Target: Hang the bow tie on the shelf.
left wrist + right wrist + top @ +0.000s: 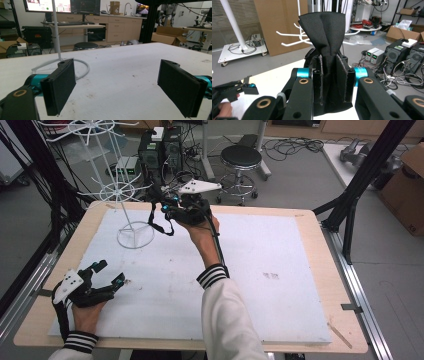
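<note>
sleeves: white, black-striped cuffs | left gripper [111,272]: black, teal joints, grey three-cornered plate (white dots) | right gripper [331,75]: black jaws, brass-ringed screws, black cable

A black folded cloth [325,37] is seen between black jaws with teal joints. A white wire rack [134,227] is set on a white board [260,285]; sleeve cuffs are striped black and white.
</note>
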A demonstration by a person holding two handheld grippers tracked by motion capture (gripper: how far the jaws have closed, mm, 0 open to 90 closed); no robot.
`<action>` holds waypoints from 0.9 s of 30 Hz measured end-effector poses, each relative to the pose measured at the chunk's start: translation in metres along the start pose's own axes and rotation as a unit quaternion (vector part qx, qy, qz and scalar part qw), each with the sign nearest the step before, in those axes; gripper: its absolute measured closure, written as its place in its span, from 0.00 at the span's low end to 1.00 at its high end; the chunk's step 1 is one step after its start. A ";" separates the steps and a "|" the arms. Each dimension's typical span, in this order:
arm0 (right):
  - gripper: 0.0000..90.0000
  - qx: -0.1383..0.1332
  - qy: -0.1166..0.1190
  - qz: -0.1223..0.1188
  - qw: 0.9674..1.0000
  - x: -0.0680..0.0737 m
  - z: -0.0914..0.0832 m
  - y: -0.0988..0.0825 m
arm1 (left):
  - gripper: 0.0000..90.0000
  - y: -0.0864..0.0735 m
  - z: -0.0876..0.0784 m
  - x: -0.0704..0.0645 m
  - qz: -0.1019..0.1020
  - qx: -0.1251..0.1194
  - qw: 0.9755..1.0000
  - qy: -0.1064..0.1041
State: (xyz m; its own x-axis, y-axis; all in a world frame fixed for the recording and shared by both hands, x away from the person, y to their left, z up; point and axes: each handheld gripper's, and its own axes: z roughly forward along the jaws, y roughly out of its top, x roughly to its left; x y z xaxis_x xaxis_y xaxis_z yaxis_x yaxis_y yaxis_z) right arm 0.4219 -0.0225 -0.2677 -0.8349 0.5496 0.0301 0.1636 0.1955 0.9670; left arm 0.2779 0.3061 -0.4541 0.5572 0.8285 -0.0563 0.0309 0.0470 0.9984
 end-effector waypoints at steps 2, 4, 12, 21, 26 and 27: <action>0.85 -0.002 0.002 -0.004 1.000 0.001 0.004 0.003 | 0.17 0.000 0.000 0.000 -0.001 0.000 1.000 0.000; 0.85 -0.004 0.008 -0.004 1.000 0.001 0.010 0.006 | 0.17 0.000 0.000 0.000 -0.002 0.000 1.000 -0.001; 0.85 -0.002 0.015 -0.002 1.000 0.001 0.030 0.009 | 0.17 0.000 0.000 0.001 -0.001 0.000 1.000 -0.001; 0.85 0.000 0.014 -0.002 1.000 0.000 0.048 0.011 | 0.17 0.000 -0.001 0.001 0.000 -0.002 1.000 -0.004; 0.85 0.003 0.012 -0.001 1.000 -0.001 0.055 0.009 | 0.17 0.000 -0.001 0.001 -0.002 -0.004 1.000 -0.004; 0.85 0.002 0.011 0.001 1.000 -0.002 0.057 0.009 | 0.17 0.000 -0.001 0.001 -0.002 -0.003 1.000 -0.004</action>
State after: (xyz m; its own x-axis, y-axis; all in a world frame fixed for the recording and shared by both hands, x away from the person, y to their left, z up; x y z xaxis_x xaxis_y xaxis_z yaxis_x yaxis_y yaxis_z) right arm 0.4546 0.0245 -0.2736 -0.8464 0.5312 0.0378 0.1672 0.1977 0.9659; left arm 0.2778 0.3073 -0.4542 0.5640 0.8236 -0.0598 0.0280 0.0533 0.9982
